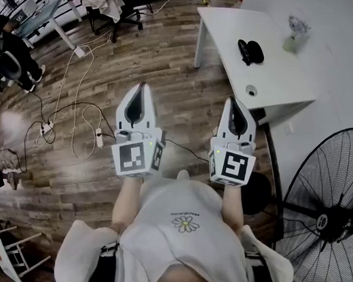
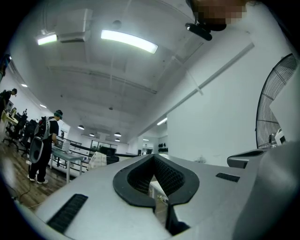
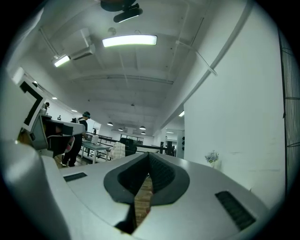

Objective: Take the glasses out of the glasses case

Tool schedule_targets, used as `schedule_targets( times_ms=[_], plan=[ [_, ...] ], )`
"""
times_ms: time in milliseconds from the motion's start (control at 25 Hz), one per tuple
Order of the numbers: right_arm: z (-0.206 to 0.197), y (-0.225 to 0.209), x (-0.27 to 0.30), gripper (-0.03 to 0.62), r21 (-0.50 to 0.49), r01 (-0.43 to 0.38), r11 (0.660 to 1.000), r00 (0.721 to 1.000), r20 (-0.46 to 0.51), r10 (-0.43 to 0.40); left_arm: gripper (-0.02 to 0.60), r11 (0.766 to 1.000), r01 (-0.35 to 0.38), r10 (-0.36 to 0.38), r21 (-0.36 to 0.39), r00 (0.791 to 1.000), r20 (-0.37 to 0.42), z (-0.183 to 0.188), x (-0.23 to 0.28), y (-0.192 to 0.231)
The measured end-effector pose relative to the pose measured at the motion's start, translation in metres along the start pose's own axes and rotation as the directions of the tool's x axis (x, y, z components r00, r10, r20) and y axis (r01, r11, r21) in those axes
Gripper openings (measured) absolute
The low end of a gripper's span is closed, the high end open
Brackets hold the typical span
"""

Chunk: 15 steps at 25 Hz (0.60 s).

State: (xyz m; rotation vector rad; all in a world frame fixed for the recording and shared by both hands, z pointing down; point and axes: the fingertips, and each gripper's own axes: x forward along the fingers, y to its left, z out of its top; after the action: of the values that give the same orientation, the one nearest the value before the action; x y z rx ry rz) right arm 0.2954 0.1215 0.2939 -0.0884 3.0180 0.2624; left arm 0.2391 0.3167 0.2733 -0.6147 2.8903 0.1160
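Tongs on both sides are pressed together and empty: the left tongs and the right tongs are held side by side close to the person's body, over bare wooden floor. Each gripper view shows its jaws meeting at the tips with nothing between them. The dark glasses case lies on the white worktop, well ahead of the right tongs and farther from the left pair. Whether its lid is up is too small to tell. The task looks not yet begun; this is the approach step. Next, both tongs probably need carrying forward to the worktop, one pair opening to steady the case while the other works the lid.
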Motion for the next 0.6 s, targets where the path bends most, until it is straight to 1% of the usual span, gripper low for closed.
schedule_targets(
  times_ms=[200, 320, 400, 520, 600],
  plan=[
    [-0.015, -0.001, 0.005, 0.009, 0.039, -0.037, 0.999, 0.999, 0.004, 0.037, 0.015, 1.0, -0.01, 0.01, 0.004, 1.0, 0.004, -0.01, 0.01, -0.004],
    [-0.027, -0.003, 0.013, 0.009, 0.033, -0.056, 0.998, 0.998, -0.013, 0.056, 0.015, 1.0, -0.013, 0.013, -0.018, 1.0, 0.019, -0.017, 0.019, -0.007],
    [-0.029, 0.0, 0.017, 0.009, 0.025, -0.07, 0.997, 0.998, -0.007, 0.07, 0.015, 0.999, -0.015, 0.016, -0.032, 0.999, 0.03, -0.016, 0.025, -0.004],
    [-0.031, -0.009, 0.026, 0.009, 0.024, -0.057, 0.998, 0.998, -0.005, 0.057, 0.015, 0.999, -0.006, 0.008, -0.033, 0.999, 0.053, -0.014, 0.043, -0.005],
    [-0.038, -0.019, 0.035, 0.009, 0.025, -0.047, 0.999, 0.999, -0.008, 0.047, 0.015, 1.0, 0.0, 0.002, -0.031, 0.998, 0.062, -0.019, 0.058, -0.007]
  ],
)
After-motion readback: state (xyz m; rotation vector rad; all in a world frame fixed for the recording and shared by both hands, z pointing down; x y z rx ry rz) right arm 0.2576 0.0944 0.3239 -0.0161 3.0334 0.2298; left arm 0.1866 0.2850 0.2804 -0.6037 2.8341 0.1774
